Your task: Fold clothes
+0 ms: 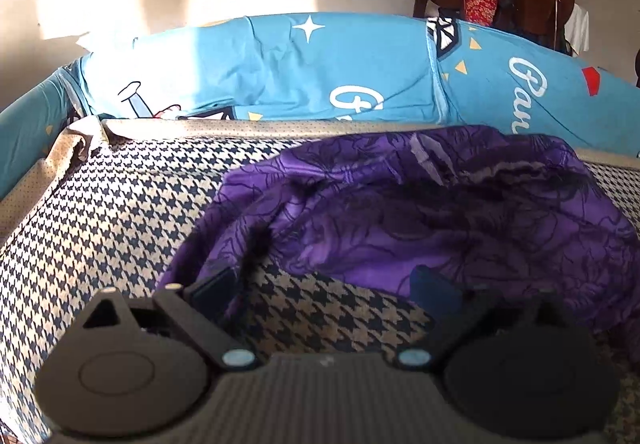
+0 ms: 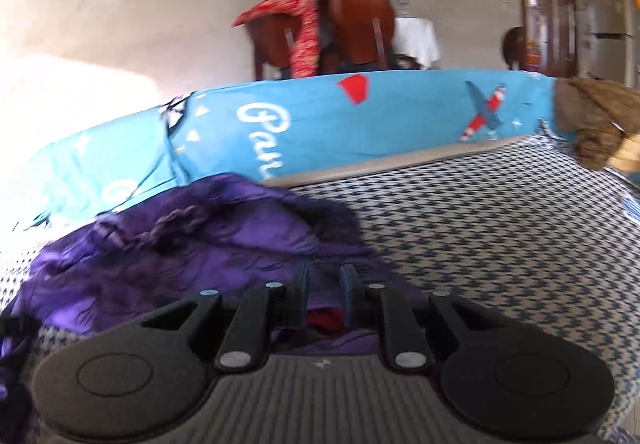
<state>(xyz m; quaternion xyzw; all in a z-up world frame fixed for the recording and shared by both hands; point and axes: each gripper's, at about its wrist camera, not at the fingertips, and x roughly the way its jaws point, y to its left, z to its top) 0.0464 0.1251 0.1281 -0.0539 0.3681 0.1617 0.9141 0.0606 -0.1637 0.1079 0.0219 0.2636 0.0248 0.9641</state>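
So we have the right gripper (image 2: 323,294) with its fingers drawn nearly together and purple cloth between them: we read that as a pinch on the near edge of the garment (image 2: 192,244), likely to lift or drag that edge. Something red shows low between the fingers; we can't tell what it is. The right view is blurred, so contact on the pads is a judgement.

Left gripper (image 1: 320,286) is spread wide. Its left finger (image 1: 212,284) sits at the garment's (image 1: 400,212) near-left edge, its right finger (image 1: 434,290) against cloth; bare cover (image 1: 120,204) shows in the gap. We'd say it's placed to take a second corner, but nothing is clamped.

The garment lies bunched and rumpled on the houndstooth cover, not flat, no clean fold lines visible. That fits either a piece being spread for folding or one caught mid-fold; we can't tell which.

Behind the garment: a blue bolster (image 1: 320,68) along the back, propped as a backrest we'd guess. White script on it reads "Pan…" or "Par…", cut off by the garment, and a second copy is mostly hidden. Prints: star, red plane, triangles. No brand legible.

Behind the bolster: a wooden chair (image 2: 360,32) with a red floral cloth (image 2: 304,40) draped over it. Right of the bolster, a brown wad (image 2: 596,124).
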